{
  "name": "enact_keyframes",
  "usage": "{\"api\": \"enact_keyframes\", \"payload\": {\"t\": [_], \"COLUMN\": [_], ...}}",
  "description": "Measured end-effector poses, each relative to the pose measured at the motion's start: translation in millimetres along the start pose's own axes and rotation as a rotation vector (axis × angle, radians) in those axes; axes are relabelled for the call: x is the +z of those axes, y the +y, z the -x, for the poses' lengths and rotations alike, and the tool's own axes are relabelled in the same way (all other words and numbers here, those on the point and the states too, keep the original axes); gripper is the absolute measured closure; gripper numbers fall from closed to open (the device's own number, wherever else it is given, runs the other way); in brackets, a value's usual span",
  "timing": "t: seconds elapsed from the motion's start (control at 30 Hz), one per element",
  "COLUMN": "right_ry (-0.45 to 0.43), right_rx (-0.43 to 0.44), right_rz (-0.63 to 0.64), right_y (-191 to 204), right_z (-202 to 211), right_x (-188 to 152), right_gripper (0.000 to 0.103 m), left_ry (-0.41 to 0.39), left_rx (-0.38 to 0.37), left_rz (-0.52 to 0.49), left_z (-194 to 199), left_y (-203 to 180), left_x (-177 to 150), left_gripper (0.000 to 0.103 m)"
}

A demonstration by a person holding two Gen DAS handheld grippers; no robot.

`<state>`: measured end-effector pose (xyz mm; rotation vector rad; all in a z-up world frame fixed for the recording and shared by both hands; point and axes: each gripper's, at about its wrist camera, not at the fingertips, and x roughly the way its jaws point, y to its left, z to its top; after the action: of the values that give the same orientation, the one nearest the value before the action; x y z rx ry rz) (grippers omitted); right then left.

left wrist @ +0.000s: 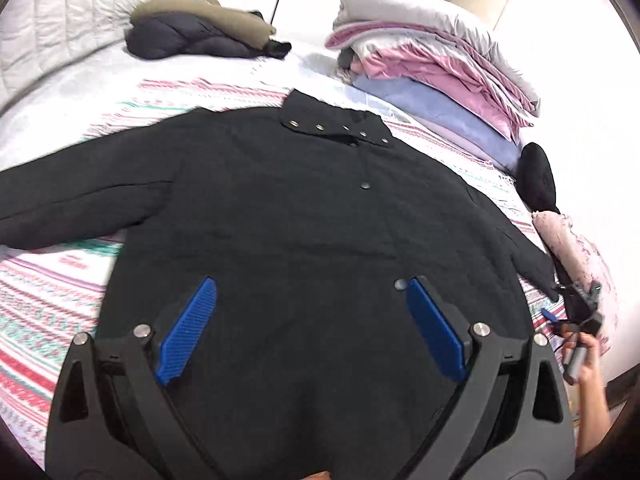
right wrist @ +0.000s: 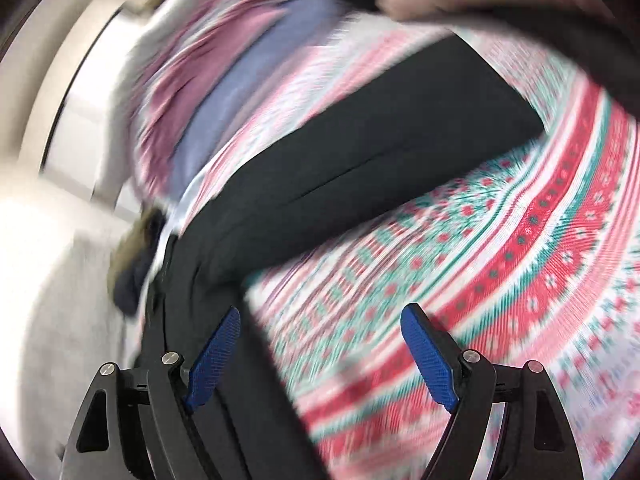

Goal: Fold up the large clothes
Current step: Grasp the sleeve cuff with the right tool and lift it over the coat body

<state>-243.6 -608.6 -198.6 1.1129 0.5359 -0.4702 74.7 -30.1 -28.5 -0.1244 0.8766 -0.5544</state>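
Note:
A large black jacket [left wrist: 304, 216] lies spread flat on the patterned bedspread [left wrist: 44, 292], collar with snaps at the far side, sleeves out to both sides. My left gripper [left wrist: 312, 292] is open and empty, hovering over the jacket's lower body. My right gripper [right wrist: 320, 320] is open and empty over the bedspread [right wrist: 500, 280], beside the jacket's right sleeve [right wrist: 380, 140]; the view is blurred by motion. The right gripper also shows small in the left wrist view [left wrist: 576, 312], near the sleeve's cuff.
A dark puffer jacket with an olive hood [left wrist: 200, 28] lies at the far left of the bed. A stack of folded pink, grey and blue bedding [left wrist: 432, 68] stands at the far right. A black item [left wrist: 536, 180] and a pink cloth [left wrist: 568, 244] lie at the right edge.

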Motion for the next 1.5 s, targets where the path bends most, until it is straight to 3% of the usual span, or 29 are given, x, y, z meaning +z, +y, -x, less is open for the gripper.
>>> {"api": "enact_keyframes", "payload": {"t": [0.1,0.27,0.3,0.37,0.4,0.43,0.53,0.67,0.83,1.03,1.23,1.37,1.5], "right_ry": [-0.103,-0.235,-0.252,-0.266,-0.262,-0.268,-0.357,-0.45,-0.533,-0.57,-0.521,-0.43,-0.31], "right_rx": [0.002,-0.011,-0.022,-0.065,-0.077,-0.069,-0.089,-0.176,-0.129,-0.043,0.069,0.117,0.137], "right_rz": [-0.036,-0.167,-0.179,-0.192,-0.198,-0.2,-0.134,0.068,0.195,0.487,0.77,0.905,0.99], "right_y": [-4,-9,-9,-12,-15,-17,-6,53,114,220,320,365,385], "right_z": [-15,-21,-25,-31,-33,-32,-13,1,26,44,30,-4,-51], "right_x": [22,51,59,74,84,92,106,119,113,71,0,-57,-113], "right_gripper": [0.019,0.02,0.025,0.054,0.083,0.092,0.094,0.095,0.095,0.095,0.094,0.093,0.091], "left_ry": [0.015,0.009,0.011,0.02,0.03,0.033,0.008,-0.015,-0.024,-0.048,-0.044,-0.045,-0.042], "left_rx": [-0.03,-0.166,-0.159,-0.127,-0.119,-0.121,-0.11,-0.082,-0.097,-0.073,-0.063,-0.063,-0.055], "left_rz": [0.003,0.042,0.05,0.063,0.069,0.073,0.059,0.054,0.069,0.014,0.026,0.042,0.043], "left_z": [-14,-30,-33,-41,-43,-44,-41,-40,-38,-31,-30,-30,-32], "left_y": [-12,-9,-6,-2,1,3,8,15,19,15,23,28,33], "left_x": [9,0,-2,-3,-2,-2,1,7,11,14,14,15,14], "left_gripper": [0.007,0.007,0.007,0.007,0.007,0.007,0.007,0.007,0.007,0.007,0.007,0.007,0.007]}}
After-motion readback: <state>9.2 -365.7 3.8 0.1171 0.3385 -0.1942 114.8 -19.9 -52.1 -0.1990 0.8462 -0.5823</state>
